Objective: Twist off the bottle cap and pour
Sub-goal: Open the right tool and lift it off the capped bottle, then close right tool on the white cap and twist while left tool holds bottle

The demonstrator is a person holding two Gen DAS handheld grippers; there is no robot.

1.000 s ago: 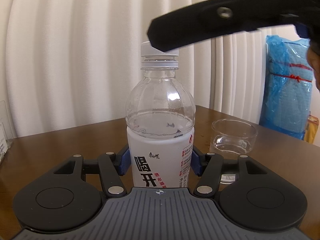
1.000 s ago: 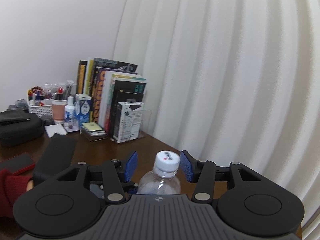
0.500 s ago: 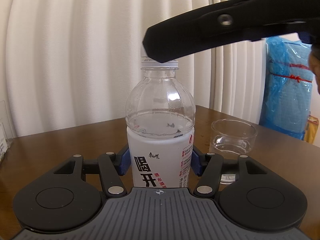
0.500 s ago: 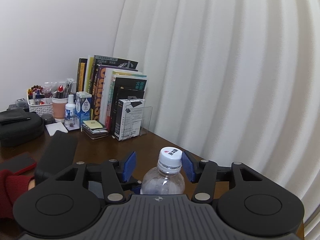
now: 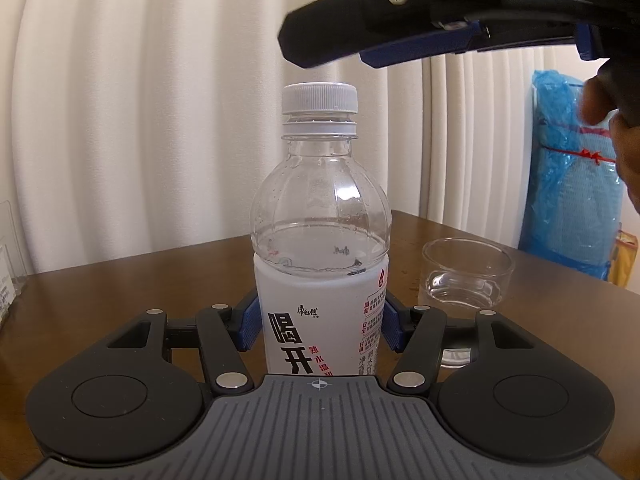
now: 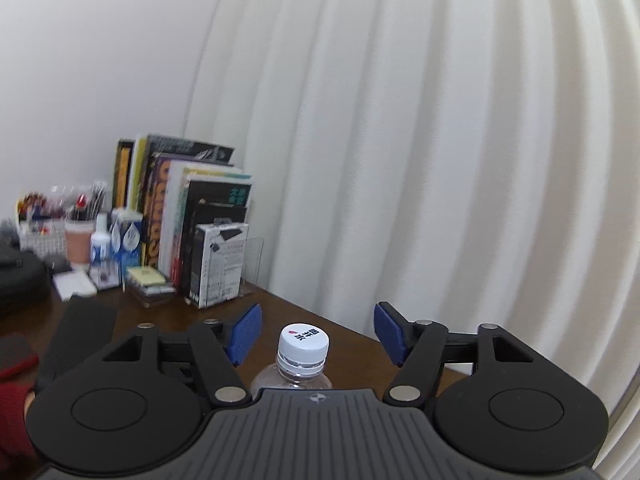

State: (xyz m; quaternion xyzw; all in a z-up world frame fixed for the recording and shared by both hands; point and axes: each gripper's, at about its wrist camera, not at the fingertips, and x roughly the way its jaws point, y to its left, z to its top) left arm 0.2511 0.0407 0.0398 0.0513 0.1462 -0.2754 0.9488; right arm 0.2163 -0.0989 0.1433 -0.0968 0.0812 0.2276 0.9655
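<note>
A clear water bottle with a white label stands upright on the brown table, its white cap on. My left gripper is shut on the bottle's lower body. My right gripper is open, hovering just above the cap with a blue pad to each side and apart from it. In the left wrist view it shows as a black arm above and right of the cap.
A clear glass cup stands right of the bottle. A blue plastic bag sits beyond the table's right edge. Books, boxes and a pen basket line the table's far left. White curtains hang behind.
My right gripper was closed around the cap; it has opened wide and lifted off it. The cap stays on the bottle. My left gripper has not moved.
</note>
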